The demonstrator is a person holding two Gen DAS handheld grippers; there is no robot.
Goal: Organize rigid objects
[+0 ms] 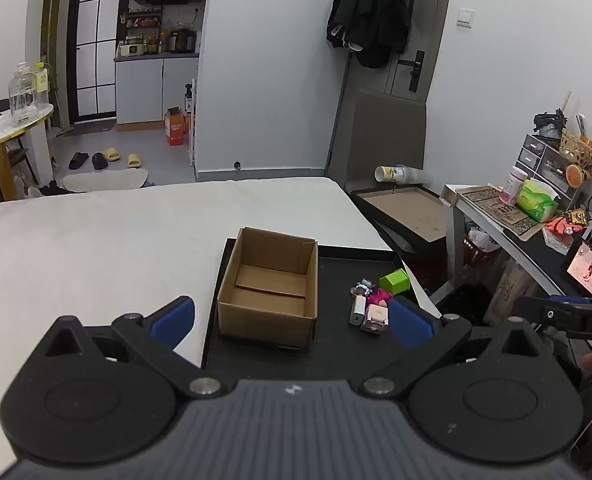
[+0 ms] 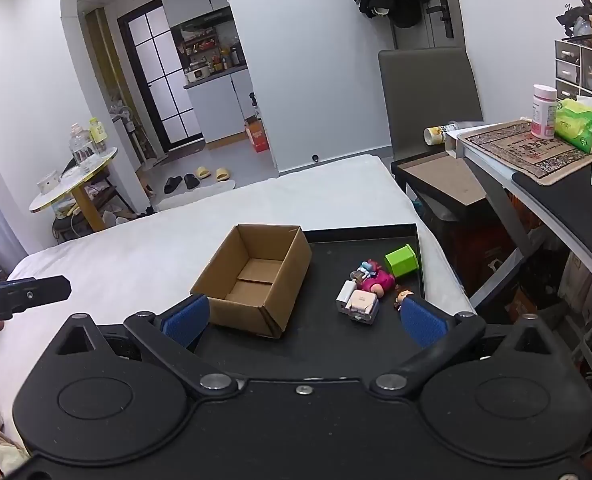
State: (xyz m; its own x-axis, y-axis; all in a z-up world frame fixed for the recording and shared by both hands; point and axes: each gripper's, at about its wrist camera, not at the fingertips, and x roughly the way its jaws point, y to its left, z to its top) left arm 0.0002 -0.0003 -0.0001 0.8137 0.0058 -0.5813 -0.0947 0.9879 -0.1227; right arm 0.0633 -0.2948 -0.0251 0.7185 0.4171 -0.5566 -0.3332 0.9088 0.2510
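An open, empty cardboard box stands on the left part of a black tray on a white bed. To its right lies a small pile: a green cube, a pink figure, a white charger plug and a boxy white toy. My left gripper is open and empty, near the box's front. My right gripper is open and empty, just short of the pile.
The white bed stretches left and back. A desk with a bottle and a tissue pack stands at the right, with a grey chair and a black side table behind the tray. A round table stands at the far left.
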